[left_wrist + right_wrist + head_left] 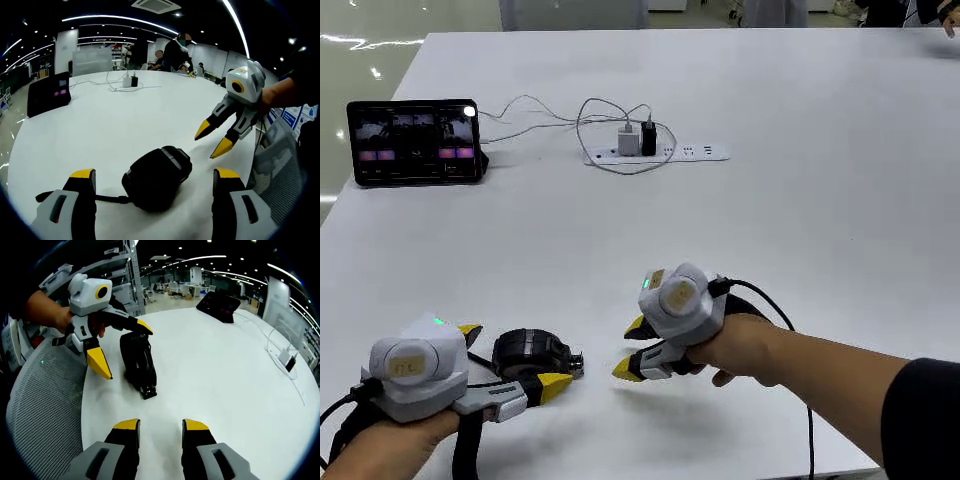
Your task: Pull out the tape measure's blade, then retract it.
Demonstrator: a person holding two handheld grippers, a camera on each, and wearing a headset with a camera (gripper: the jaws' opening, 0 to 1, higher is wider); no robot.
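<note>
A black tape measure lies on the white table near its front edge, its blade fully inside and its hook end pointing right. My left gripper is open, its yellow-tipped jaws on either side of the case without touching it. To the right of the tape measure, my right gripper is open with nothing between its jaws and points left at the hook end. A black wrist strap trails from the case toward me.
A tablet stands at the back left of the table. A white power strip with chargers and looping cables lies behind the grippers. Several people stand at the table's far end. A mesh chair back is beside the table edge.
</note>
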